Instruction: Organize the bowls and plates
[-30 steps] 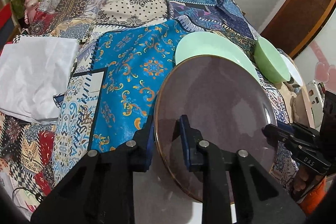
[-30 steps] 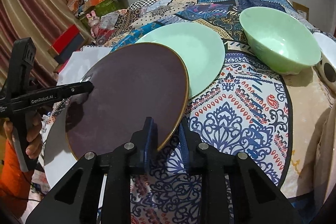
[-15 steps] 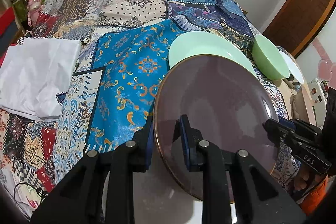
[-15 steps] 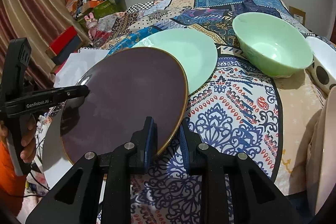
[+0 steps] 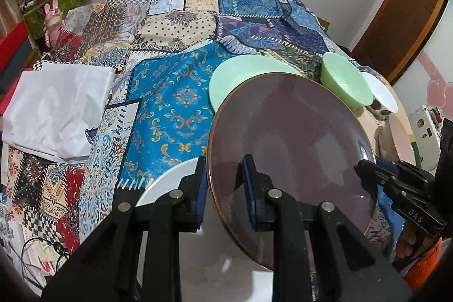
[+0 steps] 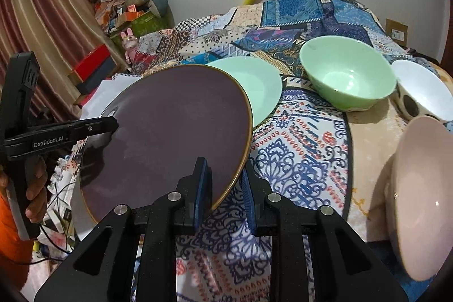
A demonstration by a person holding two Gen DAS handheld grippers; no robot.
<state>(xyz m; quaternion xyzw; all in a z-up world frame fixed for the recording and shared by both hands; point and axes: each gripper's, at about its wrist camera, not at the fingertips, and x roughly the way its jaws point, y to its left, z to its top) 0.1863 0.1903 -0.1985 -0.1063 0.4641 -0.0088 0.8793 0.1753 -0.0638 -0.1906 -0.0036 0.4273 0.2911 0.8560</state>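
A dark purple plate with a gold rim (image 5: pixel 288 132) (image 6: pixel 170 126) hangs tilted above the patterned cloth, held from both sides. My left gripper (image 5: pixel 223 169) is shut on its near-left rim. My right gripper (image 6: pixel 226 174) is shut on its right rim. Each gripper shows in the other's view: the right one (image 5: pixel 368 169), the left one (image 6: pixel 110 123). A white plate (image 5: pixel 170 180) lies under the purple one. Behind it sit a mint green plate (image 5: pixel 240 75) (image 6: pixel 260 84), a green bowl (image 5: pixel 345 81) (image 6: pixel 345 75) and a white spotted bowl (image 5: pixel 379 95) (image 6: pixel 421 92).
A pale pink bowl (image 6: pixel 419 188) stands on edge at the near right. A folded white cloth (image 5: pixel 56 109) lies at the left of the table. Cables (image 5: pixel 36 248) trail off the front left corner. Boxes and toys (image 6: pixel 124 16) crowd the far left.
Both grippers have risen with the purple plate, which now hangs higher off the cloth. The white plate beneath it has come into the left wrist view.
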